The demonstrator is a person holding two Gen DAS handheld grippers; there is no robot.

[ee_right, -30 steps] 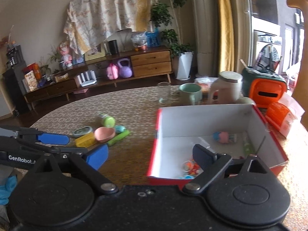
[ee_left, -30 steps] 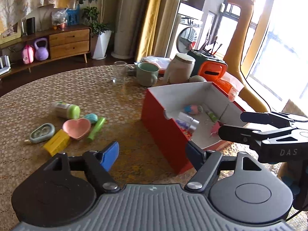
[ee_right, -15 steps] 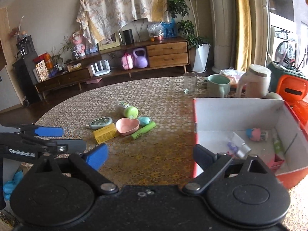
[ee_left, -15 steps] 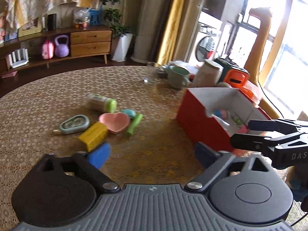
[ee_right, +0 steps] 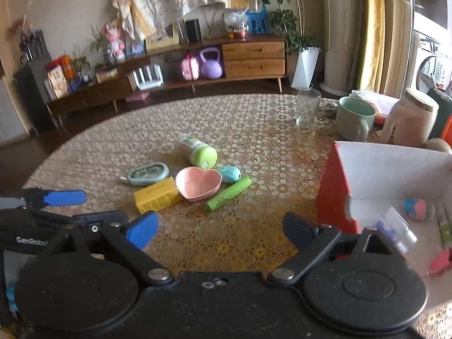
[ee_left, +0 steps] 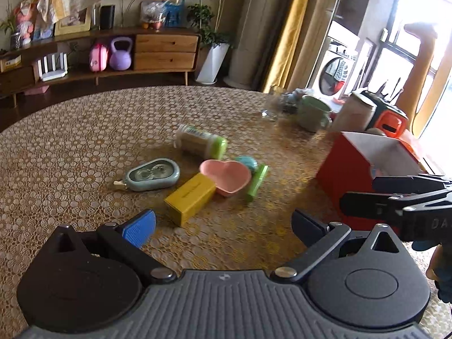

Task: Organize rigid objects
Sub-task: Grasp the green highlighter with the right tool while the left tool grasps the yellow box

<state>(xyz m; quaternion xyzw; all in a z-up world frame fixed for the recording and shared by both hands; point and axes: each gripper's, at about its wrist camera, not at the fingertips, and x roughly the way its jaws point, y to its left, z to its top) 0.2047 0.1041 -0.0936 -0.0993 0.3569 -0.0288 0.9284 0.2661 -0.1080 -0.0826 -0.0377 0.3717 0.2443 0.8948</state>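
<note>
Near the middle of the tabletop (ee_right: 254, 130), a tight cluster of small things: pink heart-shaped bowl (ee_right: 198, 183) at the centre, touching a yellow box (ee_right: 157, 194) on its left. Just behind the box, a pale teal oval case (ee_right: 148, 173), lying flat. Behind the bowl, a bottle with a green cap (ee_right: 197, 151), on its side, cap toward the near edge. At the bowl's right, a small teal egg-shaped piece (ee_right: 230, 174) and a green tube (ee_right: 228, 193), the tube lying slantwise toward the near edge. Toward the right edge, well apart from the cluster, a red box with white inside (ee_right: 333, 195), open at the top, holding a clear little bottle (ee_right: 398, 227), a pink-and-blue toy (ee_right: 418, 208) and a few more bits too small to tell. Behind it, by the far right edge, a clear glass (ee_right: 308, 107), a green mug (ee_right: 356, 117) and a cream jug (ee_right: 409, 121).

Left gripper (ee_left: 223, 223) above the near edge, pointing down at the cluster, jaws just spread wide, blue pads apart, nothing between them. Right gripper (ee_right: 220, 227) likewise above the near edge, jaws wide, empty, between cluster and red box. Each visible at the side of the other's view.

Beyond the table, a wooden sideboard (ee_right: 251, 56) with a purple kettlebell (ee_right: 210, 63), a potted plant (ee_right: 303, 65) and yellow curtains (ee_right: 373, 28).
</note>
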